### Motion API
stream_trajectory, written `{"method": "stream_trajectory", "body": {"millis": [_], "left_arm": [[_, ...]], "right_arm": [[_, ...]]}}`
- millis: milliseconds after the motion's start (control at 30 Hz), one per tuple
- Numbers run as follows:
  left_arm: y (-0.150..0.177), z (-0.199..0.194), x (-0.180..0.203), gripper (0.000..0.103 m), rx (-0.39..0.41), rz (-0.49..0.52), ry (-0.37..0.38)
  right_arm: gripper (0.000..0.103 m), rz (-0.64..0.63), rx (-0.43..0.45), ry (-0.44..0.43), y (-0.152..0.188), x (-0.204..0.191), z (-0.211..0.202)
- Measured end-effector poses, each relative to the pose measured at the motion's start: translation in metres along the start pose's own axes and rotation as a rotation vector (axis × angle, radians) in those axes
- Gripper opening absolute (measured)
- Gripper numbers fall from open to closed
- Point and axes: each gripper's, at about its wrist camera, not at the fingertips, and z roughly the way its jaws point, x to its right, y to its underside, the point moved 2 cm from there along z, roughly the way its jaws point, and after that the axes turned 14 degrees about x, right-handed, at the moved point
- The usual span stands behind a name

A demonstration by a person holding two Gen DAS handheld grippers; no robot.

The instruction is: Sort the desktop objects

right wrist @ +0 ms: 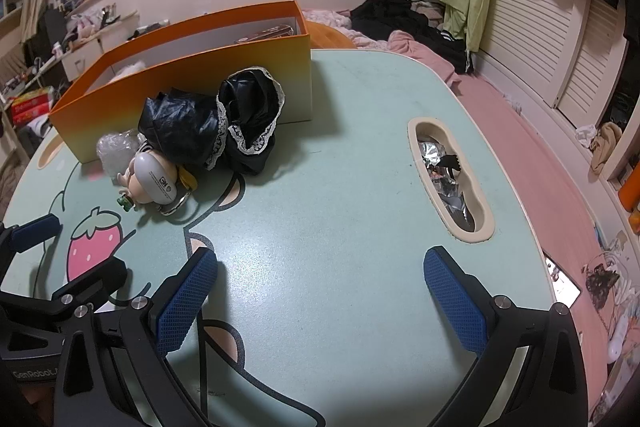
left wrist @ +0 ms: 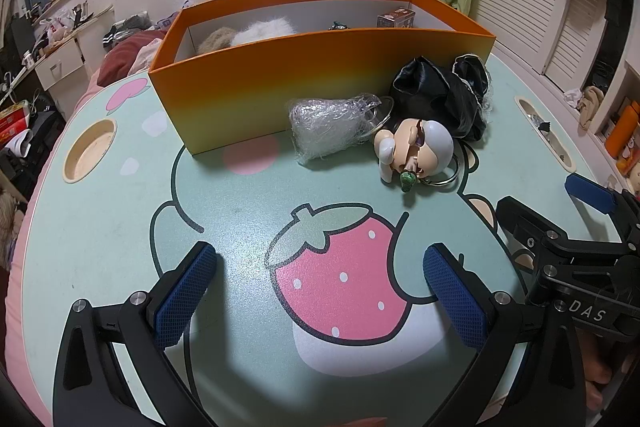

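- Left wrist view: the left hand-held gripper (left wrist: 320, 291) is spread wide, its blue pads (left wrist: 182, 297) holding nothing, hovering over the strawberry print (left wrist: 340, 275) at the near edge of the worktop (left wrist: 100, 219).
- Right wrist view: the right hand-held gripper (right wrist: 320, 295) is equally wide open and empty, above a bare stretch of the worktop (right wrist: 360, 187) near its near edge.
- Each view catches the other gripper at its side edge.
- Toward the far edge stands the orange box (left wrist: 280, 75), with fluffy white and tan items and a small brown carton inside it; from the right wrist the box (right wrist: 180, 75) interior is mostly hidden.
- Against the box's near wall lie a crumpled clear plastic bag (left wrist: 328, 125), a black lace-trimmed cloth (left wrist: 440, 95) and a doll figure (left wrist: 412, 147) on a key ring, all touching or just beside each other.
- Only the right wrist view shows the cloth's (right wrist: 224, 119) white lace clearly, the printed label on the doll's (right wrist: 154, 183) head, and foil scraps in the oval slot (right wrist: 450, 183) near the right edge.
- Only the left wrist view shows the round cup hole (left wrist: 90, 151) at the left edge.
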Motion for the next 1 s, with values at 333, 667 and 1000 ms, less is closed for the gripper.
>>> {"method": "stream_trajectory", "body": {"millis": [333, 667, 1000], "left_arm": [[0.0007, -0.0002, -0.0002, 0.103, 0.001, -0.001, -0.001], [0.0013, -0.0007, -0.0007, 0.103, -0.001, 0.001, -0.001], [-0.0078, -0.0015, -0.0042, 0.103, -0.004, 0.018, 0.017]], "right_arm": [[0.103, 0.0, 0.0, 0.0, 0.0004, 0.0001, -0.0001], [0.103, 0.0, 0.001, -0.001, 0.0007, 0.0006, 0.0], [0.103, 0.0, 0.001, -0.001, 0.0008, 0.001, 0.0001]]}}
